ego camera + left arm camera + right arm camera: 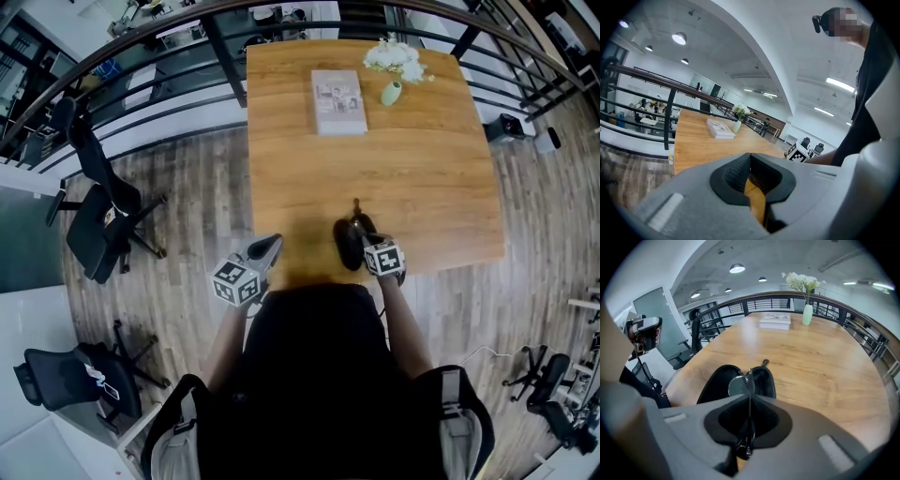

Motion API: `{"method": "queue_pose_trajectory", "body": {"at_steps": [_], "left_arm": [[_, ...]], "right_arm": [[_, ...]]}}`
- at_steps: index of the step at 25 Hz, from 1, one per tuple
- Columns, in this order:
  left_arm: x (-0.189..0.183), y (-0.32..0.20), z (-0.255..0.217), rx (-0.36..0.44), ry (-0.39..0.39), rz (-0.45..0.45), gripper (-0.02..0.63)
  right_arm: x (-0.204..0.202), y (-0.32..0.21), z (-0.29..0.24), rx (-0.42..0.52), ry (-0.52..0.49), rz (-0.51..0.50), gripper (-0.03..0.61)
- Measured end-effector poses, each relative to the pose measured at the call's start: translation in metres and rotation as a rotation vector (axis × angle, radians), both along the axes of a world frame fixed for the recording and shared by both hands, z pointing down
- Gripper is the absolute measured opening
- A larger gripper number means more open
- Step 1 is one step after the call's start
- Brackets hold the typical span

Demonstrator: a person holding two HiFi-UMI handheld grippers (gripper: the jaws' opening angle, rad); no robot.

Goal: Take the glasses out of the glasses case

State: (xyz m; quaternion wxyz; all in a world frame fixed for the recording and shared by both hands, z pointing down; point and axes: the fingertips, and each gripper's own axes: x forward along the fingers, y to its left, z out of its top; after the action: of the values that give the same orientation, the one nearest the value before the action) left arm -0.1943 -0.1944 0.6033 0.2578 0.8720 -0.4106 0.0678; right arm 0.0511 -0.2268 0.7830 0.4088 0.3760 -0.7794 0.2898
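- Step: taking the glasses out, grasp already made. Right gripper (750, 400) has its fingers (725, 420) pinched on the glasses (738, 385). The thin frame is clamped edge-on in the seam, with 1 lens showing just past the tips.
- The glasses are over the open case (712, 380), lens against the dark lining. Can't tell if they're clear of the shell or touching it.
- The case lies open on the desk (422, 169), near the front edge.
- Left gripper (750, 158): fingers (732, 176) pressed together with nothing between them. It's in the air off the desk's near-left corner, apart from the case.
- Book (337, 101) and vase (391, 93) are at the far end, well out of the way.
- Next, my read: lift up and back until the frame clears the case rim, then set it down on bare desk beside the case.
- The grip is on thin wire, so go steady with no twist, or the frame may slip or bend.
- Nothing holds the case. If it drags along with the glasses, the left gripper should pin 1 half down.
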Motion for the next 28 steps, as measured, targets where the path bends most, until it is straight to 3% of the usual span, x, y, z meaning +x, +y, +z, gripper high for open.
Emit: {"method": "queue_pose_trajectory", "body": {"at_steps": [7, 15, 28], "left_arm": [[0.013, -0.002, 0.003, -0.006, 0.0, -0.019, 0.011], [0.063, -0.007, -0.005, 0.005, -0.002, 0.008, 0.011], [0.127, 0.013, -0.017, 0.004, -0.008, -0.033, 0.011]], "right_arm": [[0.004, -0.015, -0.028, 0.064, -0.064, -0.028, 0.018], [0.032, -0.018, -0.066, 0.139, -0.195, -0.024, 0.018], [0.083, -0.003, -0.095, 0.215, -0.291, -0.11, 0.018]]}}
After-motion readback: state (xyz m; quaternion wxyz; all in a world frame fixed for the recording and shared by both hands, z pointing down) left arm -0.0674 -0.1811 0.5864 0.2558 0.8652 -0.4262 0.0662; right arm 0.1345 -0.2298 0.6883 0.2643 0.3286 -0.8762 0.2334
